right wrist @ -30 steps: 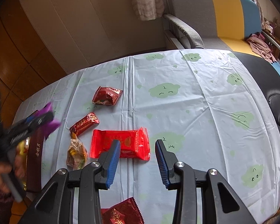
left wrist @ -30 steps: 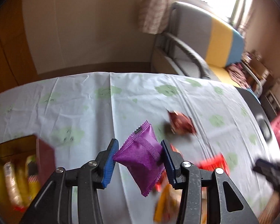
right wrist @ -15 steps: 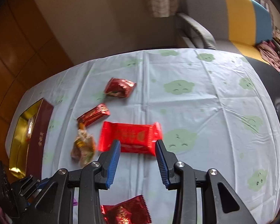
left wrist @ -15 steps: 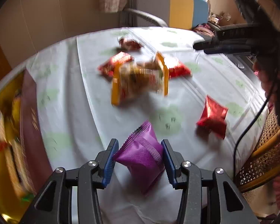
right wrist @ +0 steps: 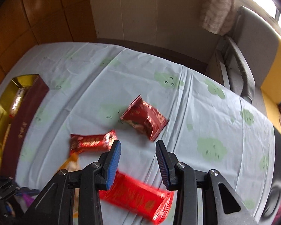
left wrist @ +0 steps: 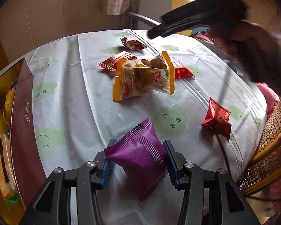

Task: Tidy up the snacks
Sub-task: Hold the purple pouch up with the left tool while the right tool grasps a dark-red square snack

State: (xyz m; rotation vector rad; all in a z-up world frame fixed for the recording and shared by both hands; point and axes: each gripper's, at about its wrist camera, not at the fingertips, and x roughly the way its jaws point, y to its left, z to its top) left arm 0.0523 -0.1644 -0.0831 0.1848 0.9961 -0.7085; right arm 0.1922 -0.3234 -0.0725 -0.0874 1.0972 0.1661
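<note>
Left wrist view: the left gripper (left wrist: 138,161) grasps a purple snack packet (left wrist: 138,157) crosswise between its blue pads, the packet tilted with its crimped top edge toward 12 o'clock. It hangs just above the cloud-print tablecloth (left wrist: 69,101). At 9 o'clock stands the maroon box (left wrist: 22,123) with a gold lining, already holding a few wrapped snacks. Toward 12 o'clock lies a clear packet with orange edges (left wrist: 143,76), with red wrappers behind it, and at 3 o'clock a shiny red pillow packet (left wrist: 217,121). The other gripper crosses the top at 1 o'clock, blurred.

Right wrist view: the right gripper (right wrist: 138,161) has its jaws apart with nothing between them, poised over the cloth. A bright red flat packet (right wrist: 138,198) lies below the pads at 6 o'clock, blurred. A dark red packet (right wrist: 146,120) sits at 12 o'clock and a red bar wrapper (right wrist: 91,142) at 10 o'clock. The box is at 9 o'clock, near the table edge.

Risks, as I judge them: the purple packet is puffy and slick, held only at its sides, so a quick swing toward the box could let it twist or slip out. The two grippers work close together, and crossing paths could knock one against the other. The right gripper closing on the flat red packet may just push it along the smooth cloth.
</note>
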